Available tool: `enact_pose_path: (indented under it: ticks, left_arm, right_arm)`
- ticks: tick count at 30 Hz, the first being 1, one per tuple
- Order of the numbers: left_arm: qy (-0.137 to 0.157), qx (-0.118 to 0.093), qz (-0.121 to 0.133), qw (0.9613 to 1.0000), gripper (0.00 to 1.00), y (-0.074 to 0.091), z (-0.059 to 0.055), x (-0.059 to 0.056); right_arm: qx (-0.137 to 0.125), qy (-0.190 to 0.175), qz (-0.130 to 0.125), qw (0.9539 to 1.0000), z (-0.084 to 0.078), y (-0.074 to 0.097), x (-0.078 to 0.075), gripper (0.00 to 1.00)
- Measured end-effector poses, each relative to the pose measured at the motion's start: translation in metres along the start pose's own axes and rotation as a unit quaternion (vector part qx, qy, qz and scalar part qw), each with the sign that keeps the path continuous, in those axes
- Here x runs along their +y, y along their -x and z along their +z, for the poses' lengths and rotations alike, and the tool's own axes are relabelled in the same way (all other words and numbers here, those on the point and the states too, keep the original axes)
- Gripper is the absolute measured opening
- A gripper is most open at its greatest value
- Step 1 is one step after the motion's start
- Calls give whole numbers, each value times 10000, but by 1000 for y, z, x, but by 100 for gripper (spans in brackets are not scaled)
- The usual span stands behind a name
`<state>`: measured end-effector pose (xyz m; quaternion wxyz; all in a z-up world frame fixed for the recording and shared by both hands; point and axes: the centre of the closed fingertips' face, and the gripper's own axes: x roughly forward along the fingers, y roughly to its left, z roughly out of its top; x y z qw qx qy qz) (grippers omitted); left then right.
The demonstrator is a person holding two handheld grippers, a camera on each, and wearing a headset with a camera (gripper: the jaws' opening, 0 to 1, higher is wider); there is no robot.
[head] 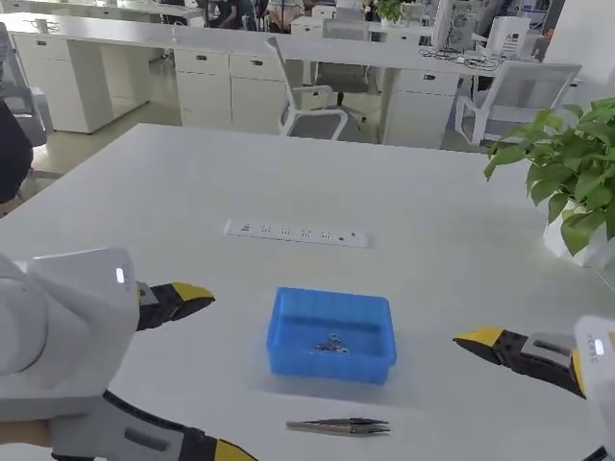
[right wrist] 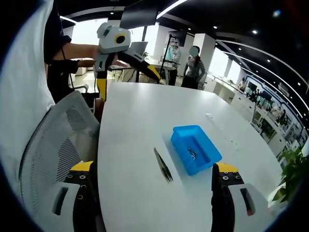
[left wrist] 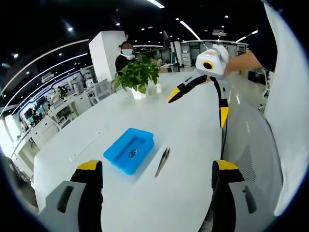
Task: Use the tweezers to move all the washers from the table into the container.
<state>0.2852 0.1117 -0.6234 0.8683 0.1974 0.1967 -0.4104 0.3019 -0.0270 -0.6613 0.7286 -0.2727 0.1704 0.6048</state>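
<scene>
The washers [head: 330, 344] lie as a small metal cluster on the floor of the blue container [head: 332, 331], which sits on the white table [head: 144, 192] between the two grippers. The tweezers [head: 338, 425] lie flat on the table just beside the container's near wall, not touching it and held by neither gripper. The left gripper [left wrist: 157, 165] has its jaws spread wide with nothing between them, and so does the right gripper [right wrist: 154, 167]. The head view adds a white power strip [head: 296, 233] beyond the container and a potted plant [head: 567, 173] at the table's right edge. The left gripper view shows what the head view cuts off: the whole right gripper raised above the table in a hand, with a person standing behind the plant. The right gripper view shows the left gripper held high in the same way, a mesh chair back [right wrist: 53, 145] at the table's edge, and two people standing at the far end
</scene>
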Motion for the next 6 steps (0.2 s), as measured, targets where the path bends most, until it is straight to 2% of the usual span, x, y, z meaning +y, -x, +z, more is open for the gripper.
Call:
enact_pose_path:
  ticks: [6]
  left_arm:
    - [26,48,-1,10000,99,1,-2,1]
  right_arm:
    - [33,-18,17,10000,-1,0,2,100]
